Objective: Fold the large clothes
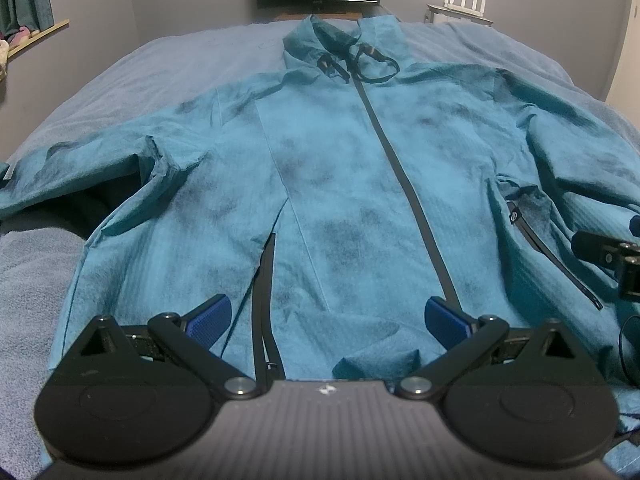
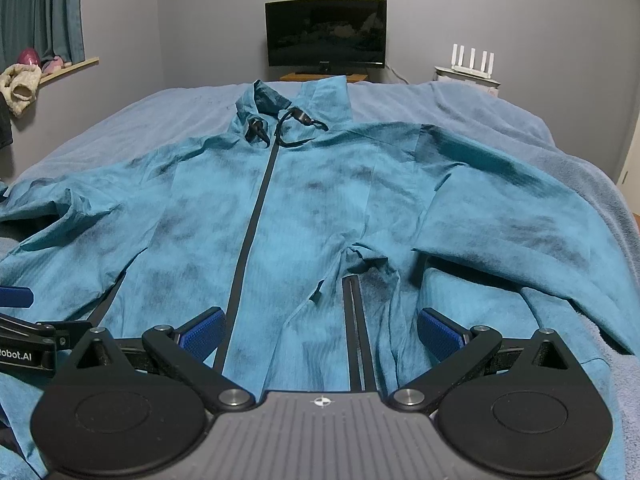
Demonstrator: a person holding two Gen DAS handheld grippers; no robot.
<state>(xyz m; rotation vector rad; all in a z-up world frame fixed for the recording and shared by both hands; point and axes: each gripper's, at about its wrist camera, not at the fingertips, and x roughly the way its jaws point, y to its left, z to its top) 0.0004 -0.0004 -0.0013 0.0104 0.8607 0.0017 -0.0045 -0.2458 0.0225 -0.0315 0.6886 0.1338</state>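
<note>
A large teal jacket point(image 1: 344, 168) lies face up on the bed, black front zip closed, hood at the far end, both sleeves spread sideways. My left gripper point(image 1: 328, 320) hovers open over the hem near the left pocket zip, its blue pads wide apart with nothing between them. In the right wrist view the same jacket point(image 2: 304, 216) fills the frame. My right gripper point(image 2: 322, 332) is open above the hem beside the right pocket zip. Each gripper shows at the edge of the other's view: the right gripper point(image 1: 616, 256) and the left gripper point(image 2: 24, 320).
The bed's blue-grey cover point(image 2: 480, 108) surrounds the jacket. Beyond the bed stand a dark monitor point(image 2: 326, 32) on a wooden stand and a white router point(image 2: 472, 60) on a side table. A curtain and window ledge point(image 2: 68, 66) with small items sit at far left.
</note>
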